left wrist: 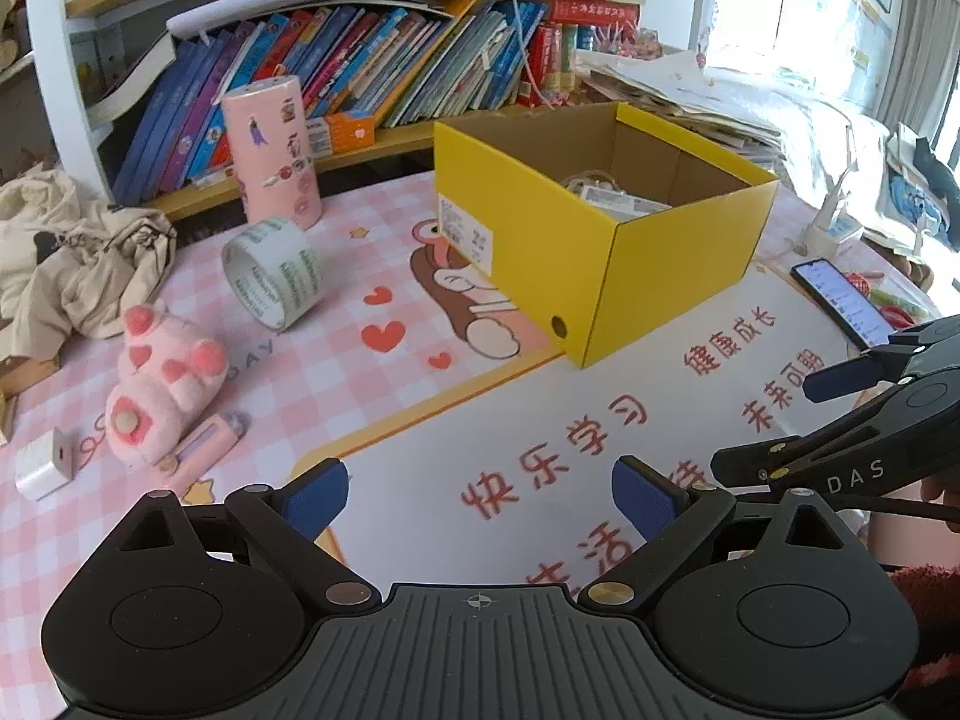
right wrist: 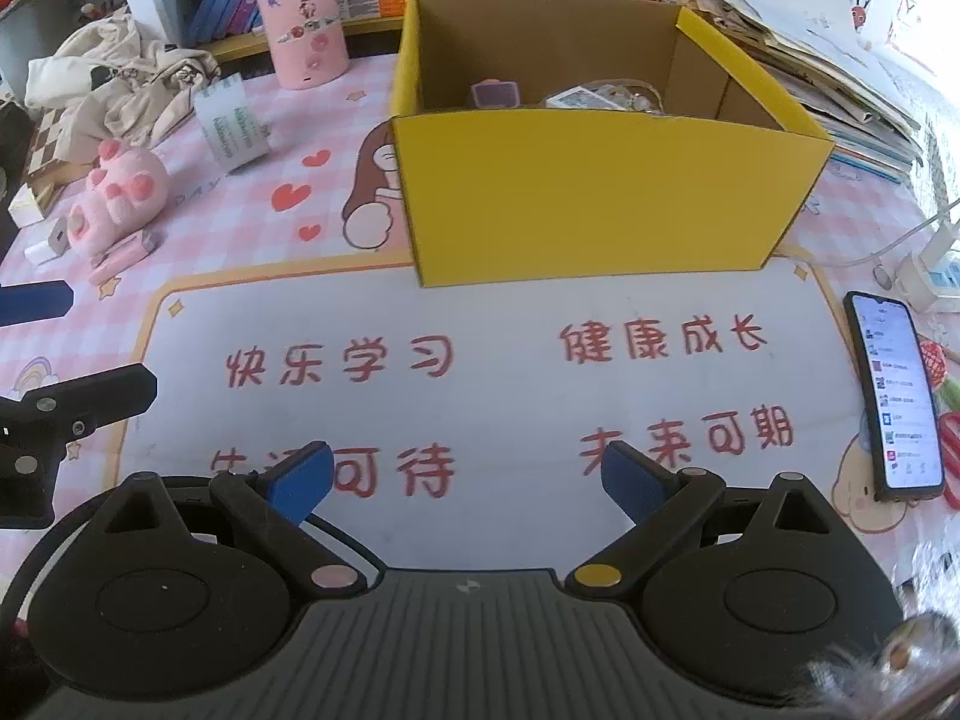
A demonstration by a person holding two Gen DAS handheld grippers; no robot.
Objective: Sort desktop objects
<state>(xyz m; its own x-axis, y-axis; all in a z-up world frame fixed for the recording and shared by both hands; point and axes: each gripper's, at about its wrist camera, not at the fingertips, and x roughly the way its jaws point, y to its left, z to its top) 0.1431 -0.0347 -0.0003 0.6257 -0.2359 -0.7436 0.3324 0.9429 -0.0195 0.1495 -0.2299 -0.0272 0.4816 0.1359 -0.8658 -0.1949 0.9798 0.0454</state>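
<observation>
A yellow cardboard box [left wrist: 672, 276] [right wrist: 600, 192] stands open on the desk mat and holds several small items. To its left lie a tape roll [left wrist: 273, 276] [right wrist: 231, 120], a pink plush toy [left wrist: 162, 378] [right wrist: 117, 198], a pink stick-shaped item [left wrist: 201, 447] [right wrist: 123, 258] and a white charger cube [left wrist: 45, 465] [right wrist: 48, 246]. My left gripper [left wrist: 480, 498] is open and empty above the mat's white panel. My right gripper [right wrist: 465, 480] is open and empty, in front of the box; it also shows at the right edge of the left wrist view [left wrist: 840, 420].
A pink cylinder [left wrist: 273, 150] [right wrist: 303, 18] stands behind the tape by a shelf of books [left wrist: 360, 60]. A crumpled beige cloth [left wrist: 72, 246] lies far left. A lit phone [right wrist: 897, 393] lies right, next to a paper stack [right wrist: 810, 42].
</observation>
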